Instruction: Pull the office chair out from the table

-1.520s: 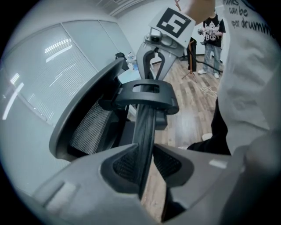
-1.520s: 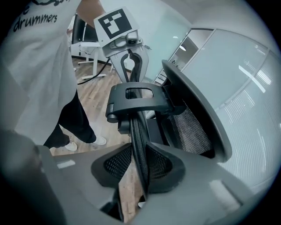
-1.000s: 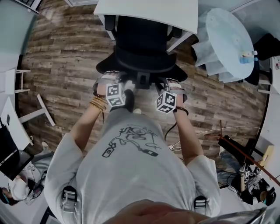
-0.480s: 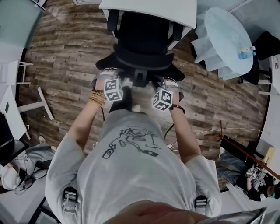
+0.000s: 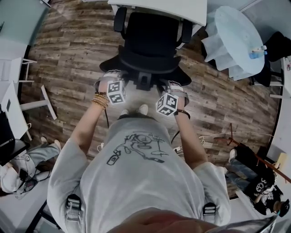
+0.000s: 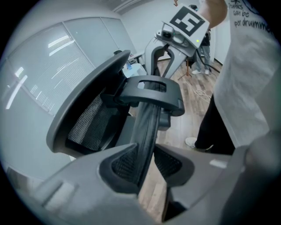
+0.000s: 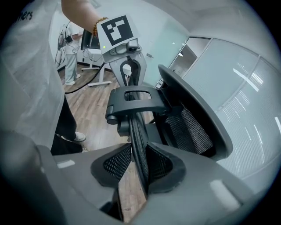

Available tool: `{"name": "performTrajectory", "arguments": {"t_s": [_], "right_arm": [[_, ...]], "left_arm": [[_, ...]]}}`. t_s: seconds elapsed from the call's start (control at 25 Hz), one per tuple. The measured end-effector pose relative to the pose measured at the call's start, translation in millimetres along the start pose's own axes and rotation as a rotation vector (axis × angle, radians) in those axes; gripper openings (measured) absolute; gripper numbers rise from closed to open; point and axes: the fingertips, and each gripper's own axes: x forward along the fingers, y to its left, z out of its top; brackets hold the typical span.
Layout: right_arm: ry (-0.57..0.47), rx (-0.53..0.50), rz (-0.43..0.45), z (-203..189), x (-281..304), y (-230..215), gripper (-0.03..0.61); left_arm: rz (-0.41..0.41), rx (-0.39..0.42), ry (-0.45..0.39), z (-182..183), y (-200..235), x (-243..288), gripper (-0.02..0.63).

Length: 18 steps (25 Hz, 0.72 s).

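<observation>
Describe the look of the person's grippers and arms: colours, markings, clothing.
Left gripper and right gripper: grey, dark mesh pads, each with a white cube of black markers. Grey short-sleeved T-shirt; beaded bracelets on the left wrist, dark band on the right.

Office. Shown by: a black mesh-backed office chair (image 5: 152,41) standing at the near edge of a white table (image 5: 168,9); wood-look plank floor (image 5: 68,59); frosted glass partition walls (image 7: 246,88) behind the chair; a pale round table (image 5: 236,36) just beside the white table's right corner. Further: white desk furniture (image 5: 9,104) along the floor's left edge, loose cables (image 5: 213,136) on the floor at right, and a person (image 7: 70,48) standing by another white desk in the right gripper view.
</observation>
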Motion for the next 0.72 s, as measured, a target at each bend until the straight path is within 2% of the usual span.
{"name": "performTrajectory", "arguments": {"t_s": [0.2,0.4,0.72], "right_arm": [[0.003,0.012,0.006,13.9,-7.7,22.5,0.115],[0.010,0.038,0.011,14.3,-12.4,38.3,0.117],[0.026,0.092,0.022,42.7,-27.9,94.7,0.121]], "left_arm": [[0.008,0.017,-0.003,-13.7,-16.2,-14.2,0.112],[-0.009,0.011,-0.022,-11.2,-32.9,-22.9,0.114],[0.007,0.044,-0.032,-44.3,-81.2,-49.7,0.112]]}}
